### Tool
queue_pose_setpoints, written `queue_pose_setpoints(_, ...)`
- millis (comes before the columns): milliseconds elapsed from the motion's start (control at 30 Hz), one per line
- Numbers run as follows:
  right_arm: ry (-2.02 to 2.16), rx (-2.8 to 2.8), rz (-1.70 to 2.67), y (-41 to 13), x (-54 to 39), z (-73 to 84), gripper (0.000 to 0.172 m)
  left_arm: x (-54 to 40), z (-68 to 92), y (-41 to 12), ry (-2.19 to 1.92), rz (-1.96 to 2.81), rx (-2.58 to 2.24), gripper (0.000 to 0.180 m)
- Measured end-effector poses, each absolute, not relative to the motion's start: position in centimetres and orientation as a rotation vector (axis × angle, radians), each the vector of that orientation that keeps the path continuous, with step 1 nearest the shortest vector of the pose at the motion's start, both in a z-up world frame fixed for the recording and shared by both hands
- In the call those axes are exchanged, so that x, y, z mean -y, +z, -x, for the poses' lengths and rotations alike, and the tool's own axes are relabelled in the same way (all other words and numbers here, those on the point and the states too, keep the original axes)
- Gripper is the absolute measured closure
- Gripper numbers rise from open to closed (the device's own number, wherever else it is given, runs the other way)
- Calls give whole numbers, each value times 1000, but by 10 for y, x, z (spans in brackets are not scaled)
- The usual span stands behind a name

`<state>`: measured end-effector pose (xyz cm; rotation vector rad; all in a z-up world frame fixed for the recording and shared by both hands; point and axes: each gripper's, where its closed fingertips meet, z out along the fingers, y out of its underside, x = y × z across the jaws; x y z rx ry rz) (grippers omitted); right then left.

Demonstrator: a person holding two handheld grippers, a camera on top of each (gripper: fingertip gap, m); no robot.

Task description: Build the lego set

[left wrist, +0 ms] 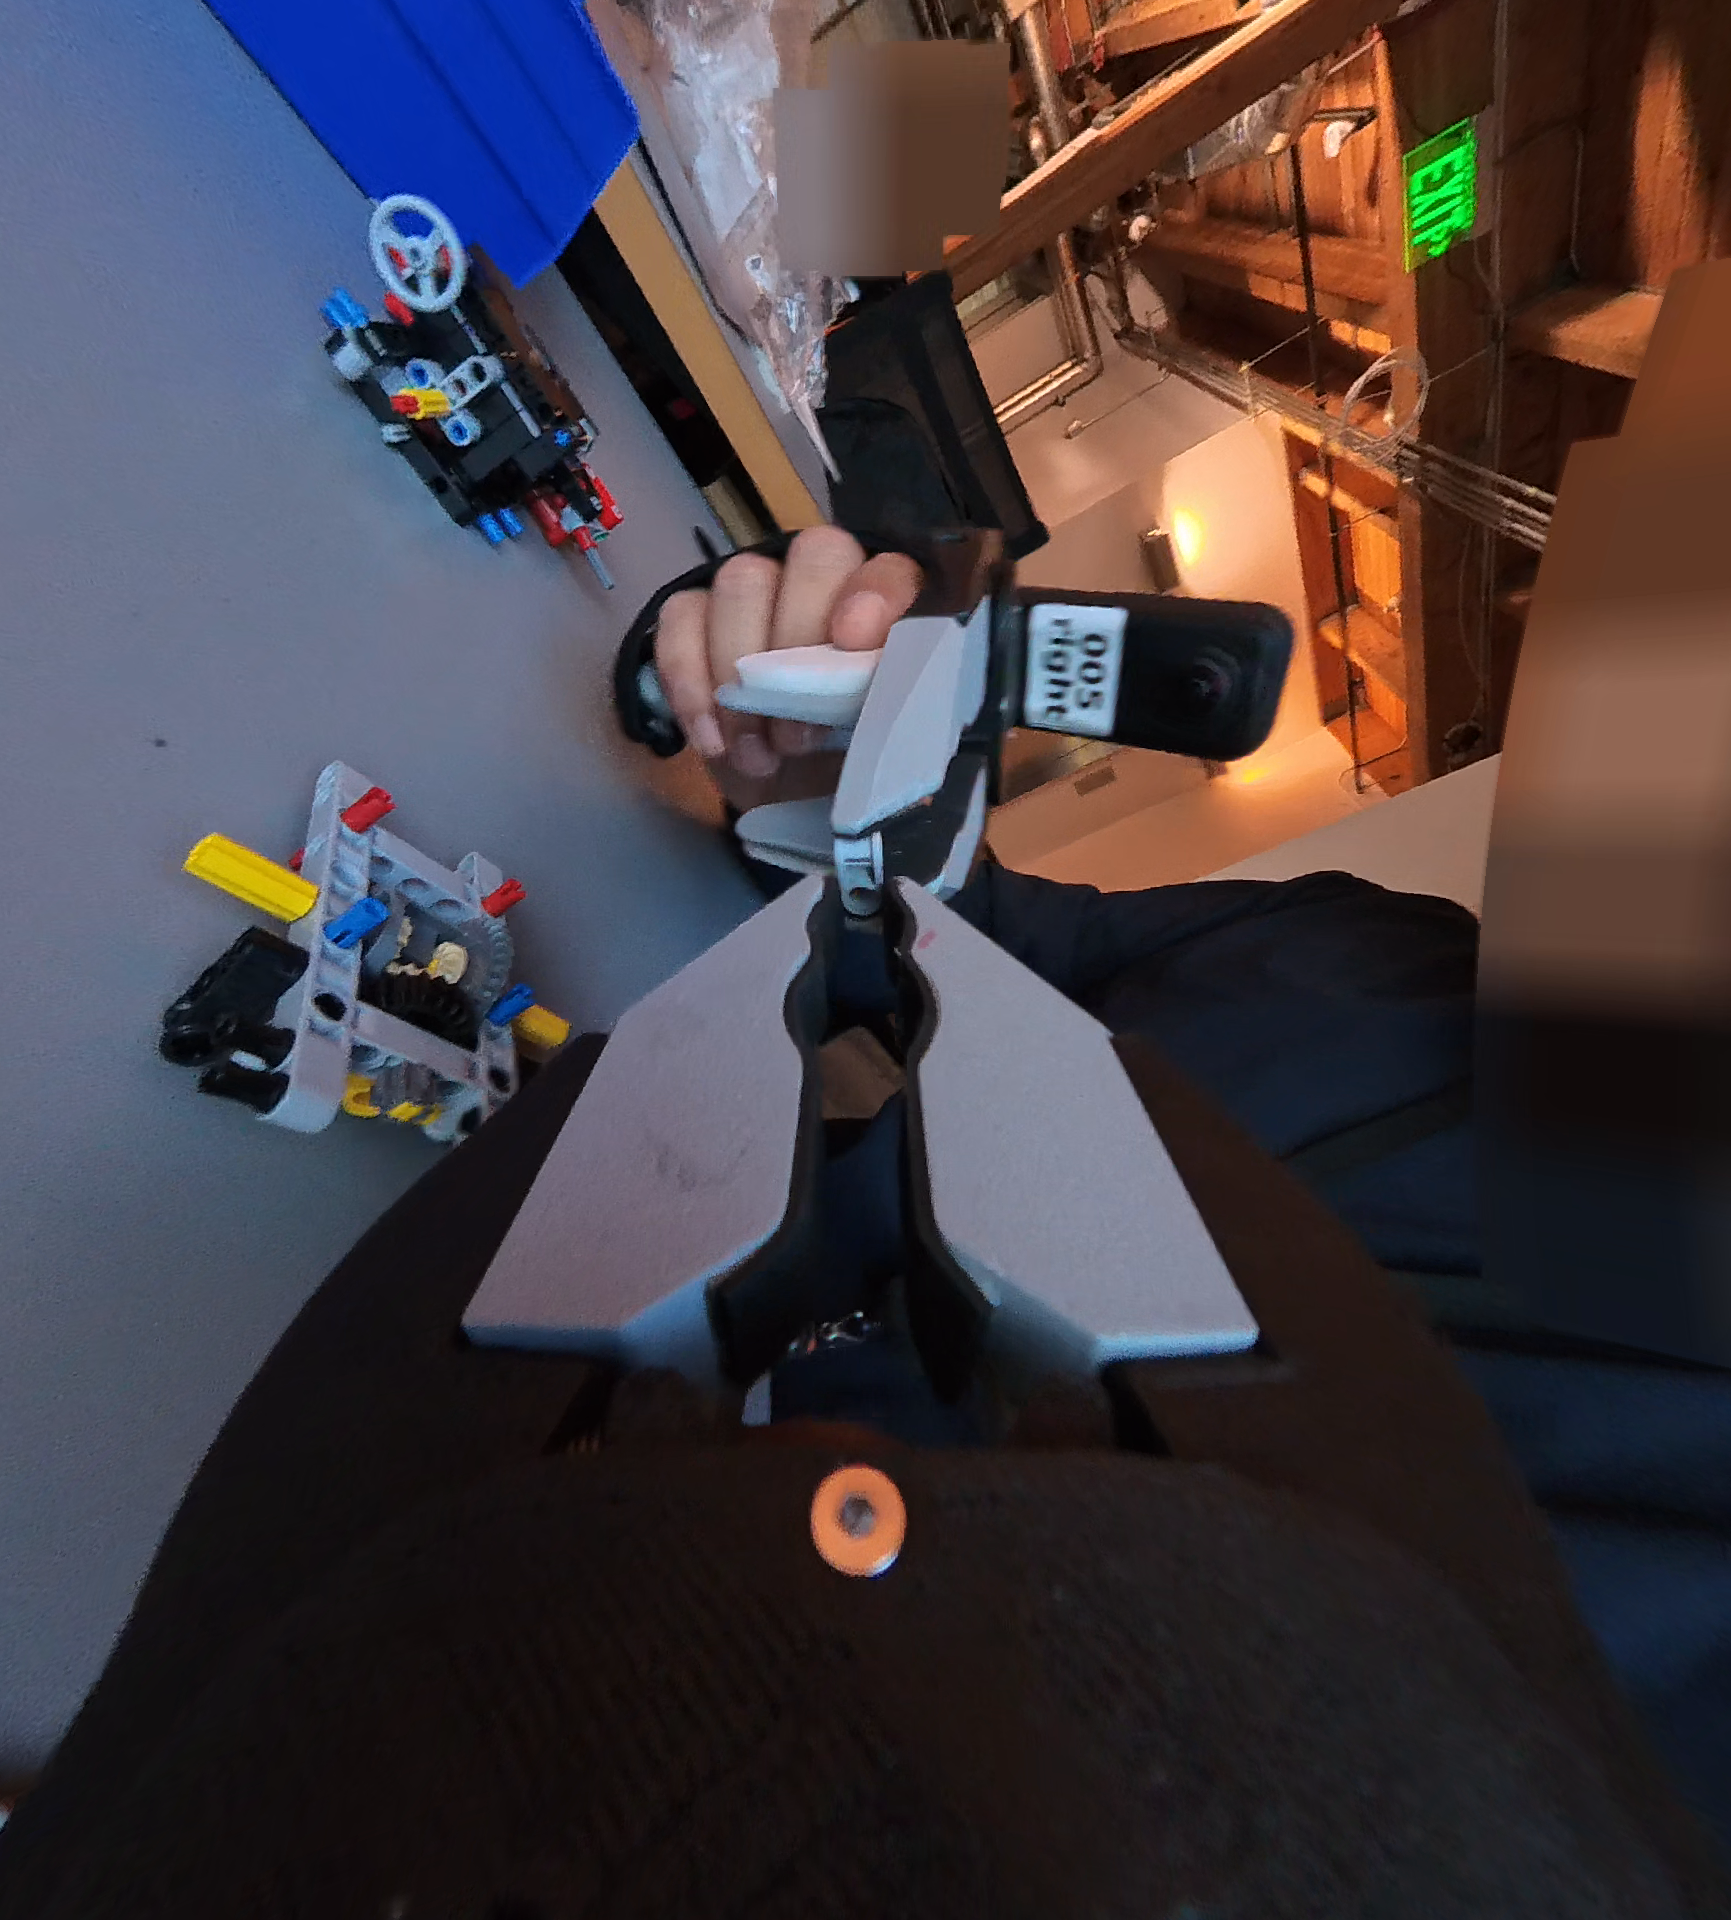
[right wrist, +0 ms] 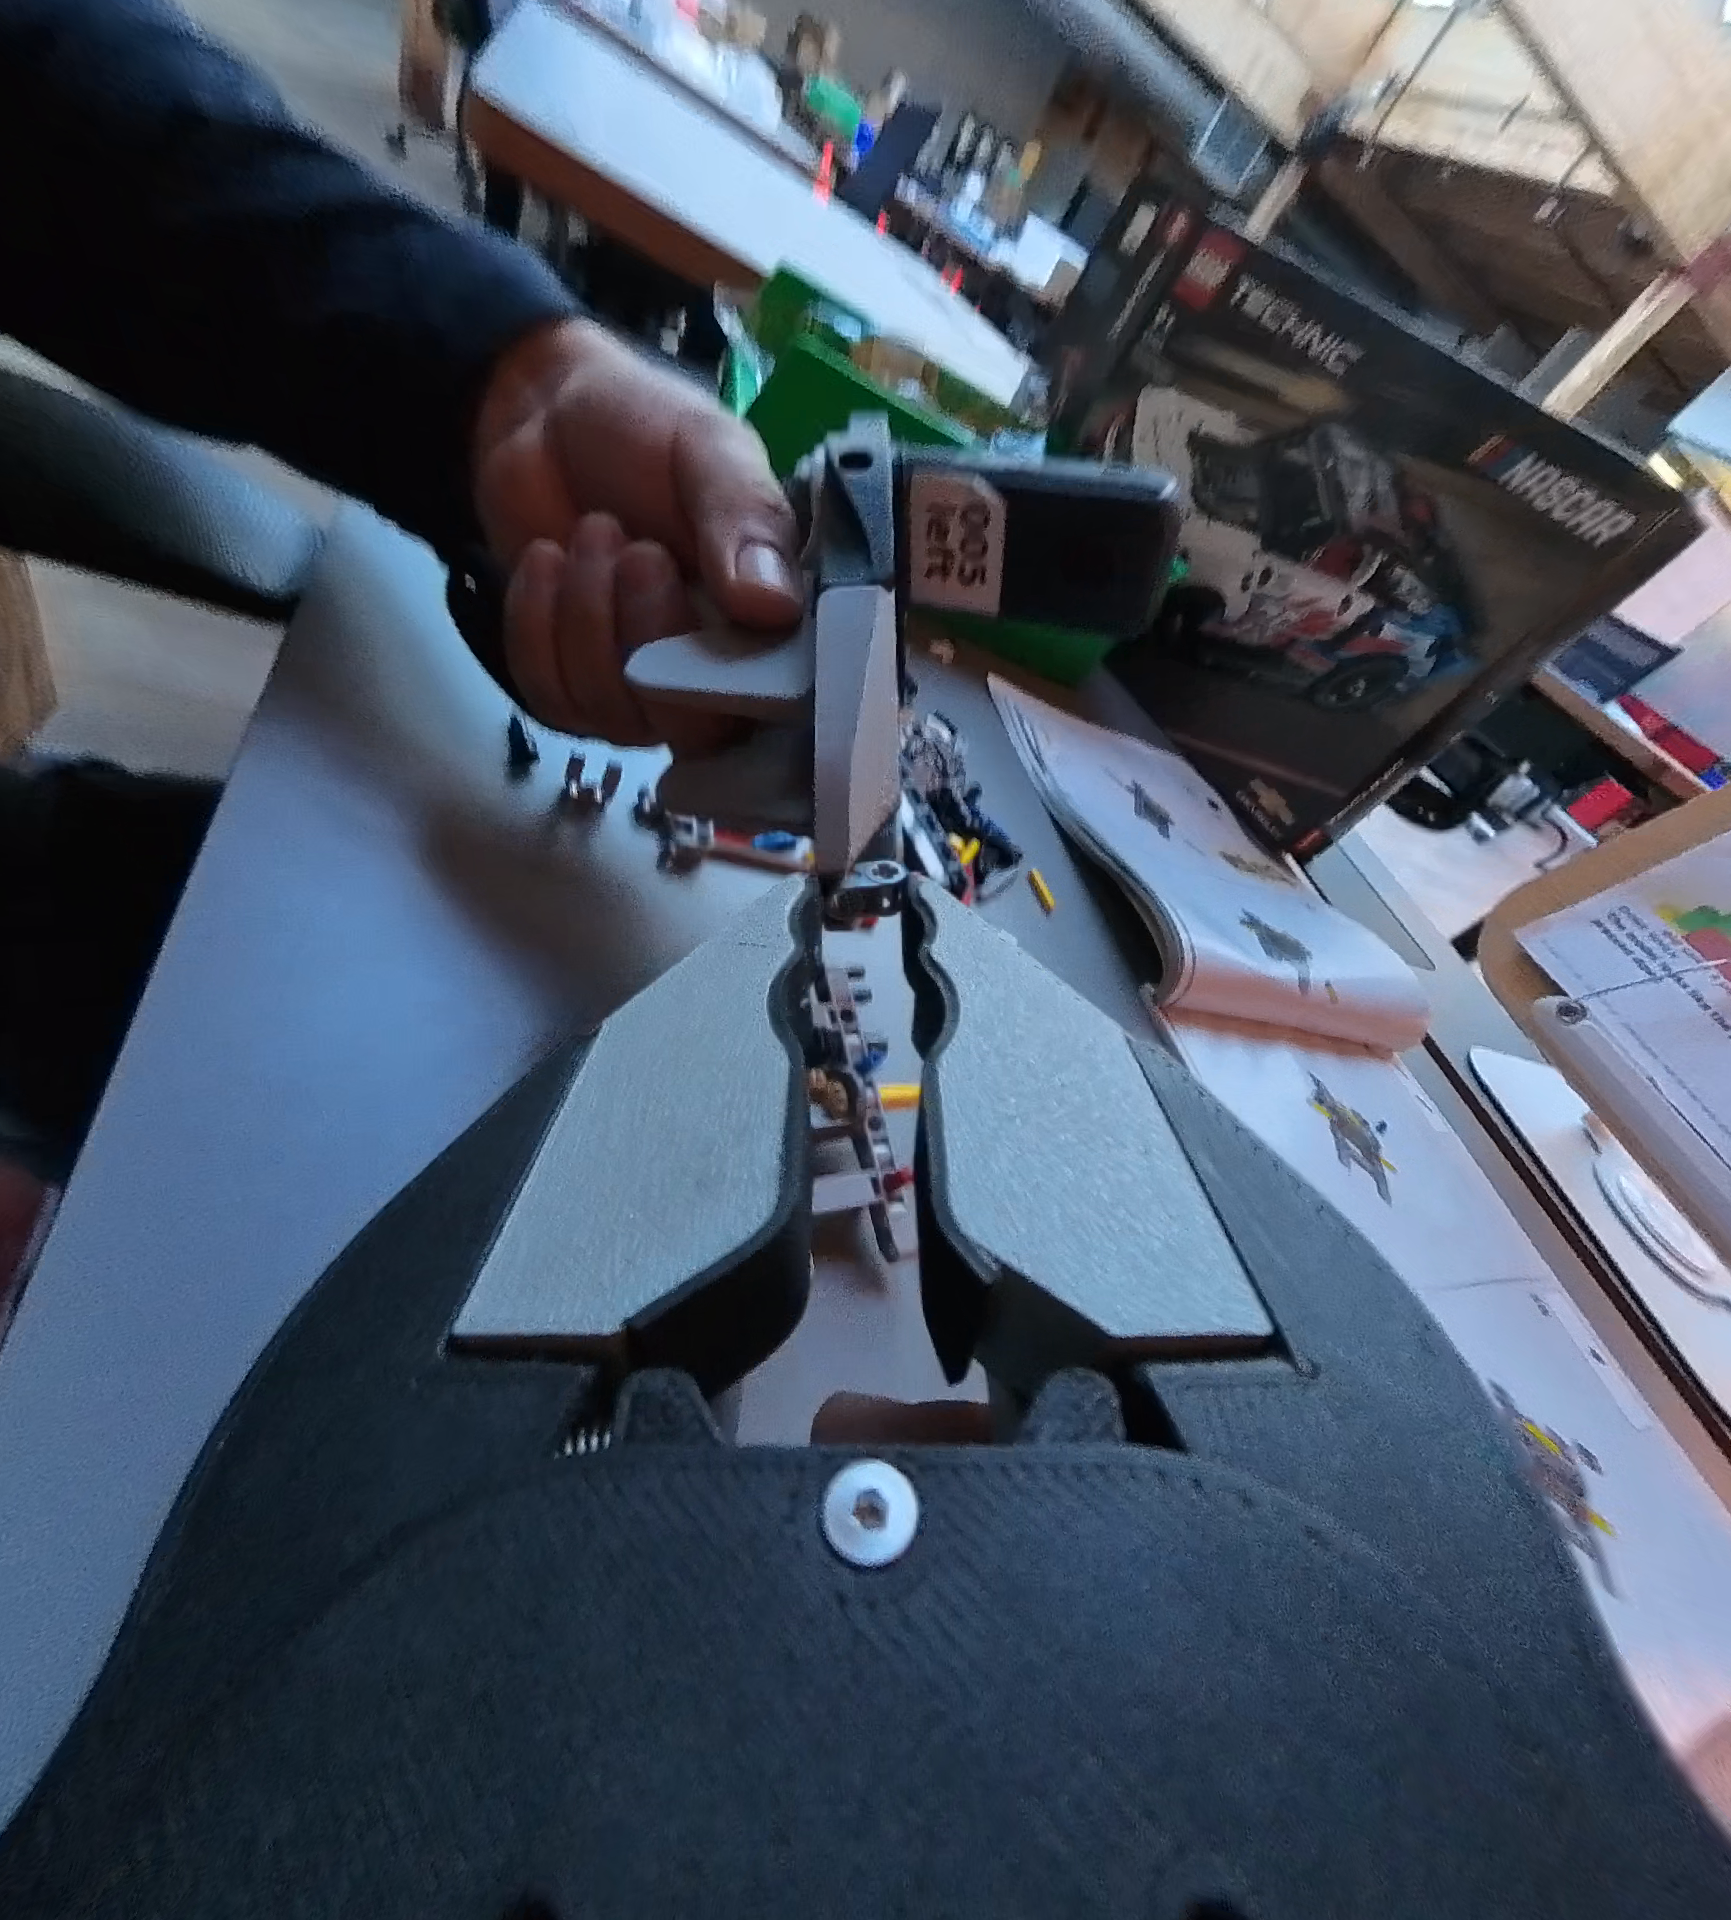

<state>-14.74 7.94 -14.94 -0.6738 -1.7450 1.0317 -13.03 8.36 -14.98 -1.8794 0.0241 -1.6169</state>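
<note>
The left gripper (left wrist: 859, 902) and the right gripper (right wrist: 863, 902) meet tip to tip above the grey table (left wrist: 113, 623), both nearly closed, each pinching one end of a small grey plastic building-toy connector piece (right wrist: 866, 883), pads pressed against it. Near the left gripper, on the table, lies a grey gear-frame assembly with yellow, red and blue pins (left wrist: 373, 987); farther off is a black assembly with a grey steering wheel (left wrist: 456, 395). By the right gripper lie an open instruction booklet (right wrist: 1256, 904) and a dark toy-set box (right wrist: 1360, 540)

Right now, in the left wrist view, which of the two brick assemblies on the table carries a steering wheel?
The black assembly beside the blue bin, with the grey wheel; the grey-framed assembly shows gears instead.
</note>
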Motion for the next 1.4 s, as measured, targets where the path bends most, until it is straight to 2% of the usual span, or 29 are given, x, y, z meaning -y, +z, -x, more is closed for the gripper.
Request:
queue_pose_setpoints(100, 785, 1848, 690, -165, -92, 150, 160, -89, 141, -173, -1424, 2007, -33, 174)
queue_pose_setpoints(167, 643, 1892, 694, -172, -99, 150, 160, -91, 148, -186, -1306, 2084, -39, 167)
queue_pose_setpoints(333, 440, 1954, 724, -182, -108, 152, 159, -94, 141, -179, -1311, 2089, -50, 156)
queue_pose_setpoints(867, 267, 1969, 721, -185, -106, 152, 159, -108, 138, -183, -1188, 2113, -46, 173)
queue_pose_setpoints(1033, 345, 1944, 717, -177, -101, 150, 159, -104, 136, -175, -1281, 2057, -49, 173)
queue_pose_setpoints(1400, 872, 1789, 715, -149, -86, 147, 159, -91, 133, -151, -1499, 1910, -177, 174)
